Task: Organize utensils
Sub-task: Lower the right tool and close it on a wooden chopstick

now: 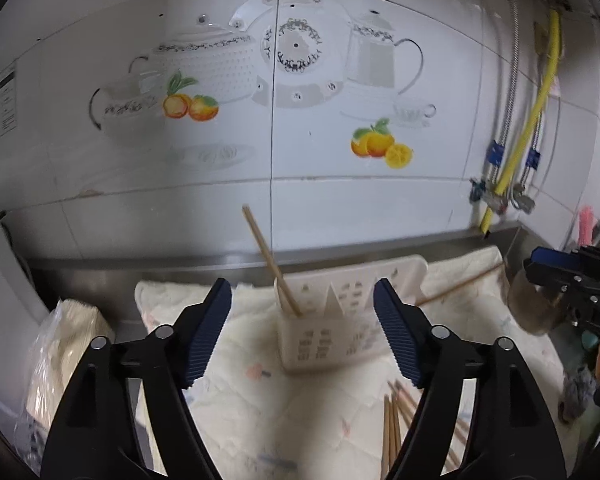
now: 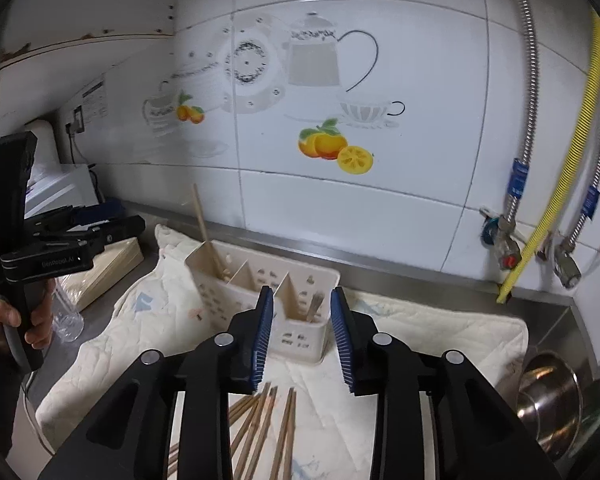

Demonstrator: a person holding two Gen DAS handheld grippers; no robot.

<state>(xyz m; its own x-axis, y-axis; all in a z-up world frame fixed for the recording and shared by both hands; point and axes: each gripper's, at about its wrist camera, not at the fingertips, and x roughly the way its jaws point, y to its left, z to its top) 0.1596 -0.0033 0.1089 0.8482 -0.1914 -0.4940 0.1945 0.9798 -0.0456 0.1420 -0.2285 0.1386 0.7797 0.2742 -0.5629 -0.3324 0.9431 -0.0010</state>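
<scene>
A cream plastic utensil holder with three compartments stands on a white quilted cloth. One wooden chopstick leans in its left compartment. Several loose chopsticks lie on the cloth near its front. My left gripper is open and empty, above the cloth just in front of the holder. In the right wrist view the holder sits ahead with the chopstick in its left compartment. My right gripper is open and empty, over the loose chopsticks.
A tiled wall with teapot and orange decals rises behind the steel counter. A bag of wooden sticks lies left of the cloth. A steel bowl sits at the right. Hoses and valves hang at the right wall.
</scene>
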